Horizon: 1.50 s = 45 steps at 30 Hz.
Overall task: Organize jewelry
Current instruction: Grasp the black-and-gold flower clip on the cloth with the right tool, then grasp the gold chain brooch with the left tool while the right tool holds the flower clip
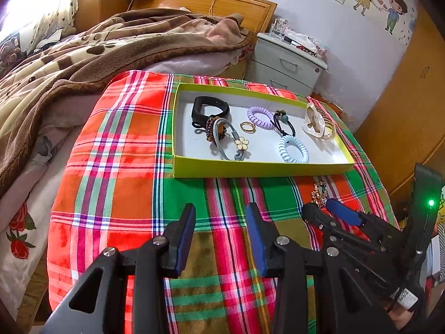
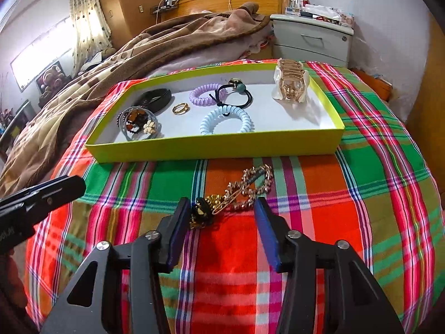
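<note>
**Last loose piece: gold chain ahead of right hand-held gripper**

Surface is a bed covered by a red, green and orange plaid cloth [image 2: 319,194]. The shallow lime-green cardboard tray with a white floor [image 2: 211,146] sits toward the far edge of the cloth and already holds a black wristband, spiral hair ties, a gold ring and a pearl-and-gold claw clip.

Task item: a gold link chain with a black-and-gold clasp end [image 2: 236,192], lying on the cloth just outside the tray's near wall. I cannot tell whether it is one piece or two tangled.

Right hand-held gripper [image 2: 219,208]: released, jaws spread wide, nothing held. The black clasp end lies just beside, perhaps touching, the inner face of its left finger; the chain body lies ahead, within the jaw gap.

Long axis of the chain runs diagonally, from near-left at the clasp to far-right toward the tray.

Left hand-held gripper [image 1: 219,217]: also released and empty, over bare cloth, well to the left of the chain.

Judgement: the right is clearly nearer. A short push forward should centre the bunched links before I close.
</note>
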Motion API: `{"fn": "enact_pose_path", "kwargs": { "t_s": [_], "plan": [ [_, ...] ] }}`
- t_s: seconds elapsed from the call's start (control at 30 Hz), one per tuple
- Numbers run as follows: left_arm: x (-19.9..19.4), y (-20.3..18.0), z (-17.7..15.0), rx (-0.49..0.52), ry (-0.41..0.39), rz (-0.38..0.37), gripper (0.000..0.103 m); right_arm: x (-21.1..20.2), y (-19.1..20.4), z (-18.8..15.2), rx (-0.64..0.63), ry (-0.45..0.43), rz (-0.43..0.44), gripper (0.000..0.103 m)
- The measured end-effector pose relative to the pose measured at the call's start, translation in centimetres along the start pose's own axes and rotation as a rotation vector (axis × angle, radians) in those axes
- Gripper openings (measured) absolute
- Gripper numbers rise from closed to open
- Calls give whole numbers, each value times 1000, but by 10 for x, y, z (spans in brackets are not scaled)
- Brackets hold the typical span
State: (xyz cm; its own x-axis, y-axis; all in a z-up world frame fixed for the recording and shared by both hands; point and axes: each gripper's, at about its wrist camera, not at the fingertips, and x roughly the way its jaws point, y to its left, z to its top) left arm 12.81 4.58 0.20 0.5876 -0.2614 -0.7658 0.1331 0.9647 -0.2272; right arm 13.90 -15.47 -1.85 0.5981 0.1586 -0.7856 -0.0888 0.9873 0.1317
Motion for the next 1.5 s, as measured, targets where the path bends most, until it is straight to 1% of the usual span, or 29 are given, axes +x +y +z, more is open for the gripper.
{"fn": "enact_pose_path", "kwargs": {
  "t_s": [0.1,0.13,0.2,0.33,0.37,0.4,0.43,0.57,0.63,0.73,0.8,0.87,1.03,1.07,1.1,1.13,1.27,1.37,1.4,1.5],
  "plan": [
    [0,0,0,0,-1,-5,39,-3,-2,-2,2,1,1,33],
    [0,-1,0,1,0,-7,39,-4,-3,-3,2,2,3,32],
    [1,-1,-1,0,4,-12,39,-4,-2,-4,0,3,4,27],
    [1,-3,-2,3,7,-17,39,-9,-6,-9,15,3,21,26],
    [1,-4,-3,4,5,-20,39,-9,-5,-10,16,3,23,25],
    [0,-4,-3,4,4,-23,39,-10,-6,-11,14,3,21,19],
    [0,-3,-3,3,4,-22,39,-10,-6,-11,16,4,27,17],
    [1,-3,-3,-2,6,-21,39,-9,-6,-9,43,2,64,17],
    [2,-3,-3,-1,7,-23,39,-6,-7,-7,70,5,65,17],
    [2,-3,-4,-1,11,-24,39,-3,-2,-3,60,10,61,26],
    [3,-3,-4,-5,15,-22,39,-2,3,-2,54,10,60,35],
    [4,-3,-4,-5,15,-25,39,1,6,0,58,9,49,35],
    [5,-3,-5,-5,16,-28,39,5,9,4,69,1,8,35],
    [5,-3,-5,-6,17,-28,39,5,10,3,61,0,-1,33],
    [5,-3,-5,-6,18,-29,39,4,11,2,52,-1,-15,23],
    [5,-4,-5,-6,19,-29,39,4,13,1,38,-2,-46,21],
    [5,-6,-5,-3,18,-32,39,-3,10,-5,44,-3,-12,21],
    [6,-9,-4,2,23,-34,39,-10,6,-11,47,-8,29,20],
    [6,-10,-3,4,23,-36,39,-15,4,-14,48,-15,51,20],
    [6,-15,-1,12,21,-49,39,-28,-5,-18,63,-35,75,19]
  ]
}}
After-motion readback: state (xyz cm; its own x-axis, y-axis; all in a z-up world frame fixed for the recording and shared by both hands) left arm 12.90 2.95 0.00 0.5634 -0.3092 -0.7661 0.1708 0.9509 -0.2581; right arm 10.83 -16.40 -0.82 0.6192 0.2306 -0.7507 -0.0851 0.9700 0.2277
